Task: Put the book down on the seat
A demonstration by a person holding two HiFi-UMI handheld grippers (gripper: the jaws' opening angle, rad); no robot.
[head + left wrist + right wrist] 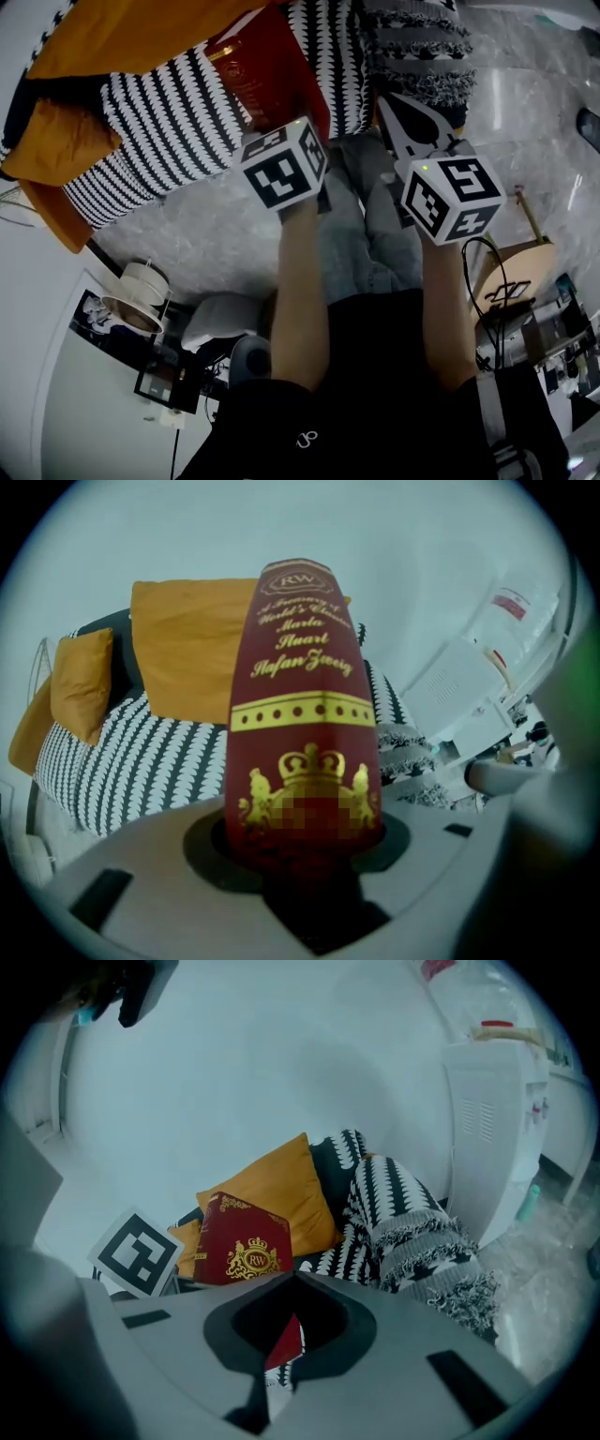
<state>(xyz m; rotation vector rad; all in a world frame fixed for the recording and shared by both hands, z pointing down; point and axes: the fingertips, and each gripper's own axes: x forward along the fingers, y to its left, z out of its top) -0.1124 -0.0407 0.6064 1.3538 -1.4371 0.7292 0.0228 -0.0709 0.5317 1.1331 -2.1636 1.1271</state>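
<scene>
A dark red book with gold print stands upright between the jaws of my left gripper, which is shut on its lower end. In the left gripper view the book's spine fills the middle, over the gripper. It hangs over the seat, a sofa under a black-and-white patterned cover with orange cushions. My right gripper hovers just right of the book with its jaws together and nothing in them. From the right gripper view the book's cover shows in front of an orange cushion.
A fringed black-and-white throw drapes over the sofa's right end. Grey marble floor lies to the right. A white cabinet stands beside the sofa. A round white fan and a cardboard box sit near the person's legs.
</scene>
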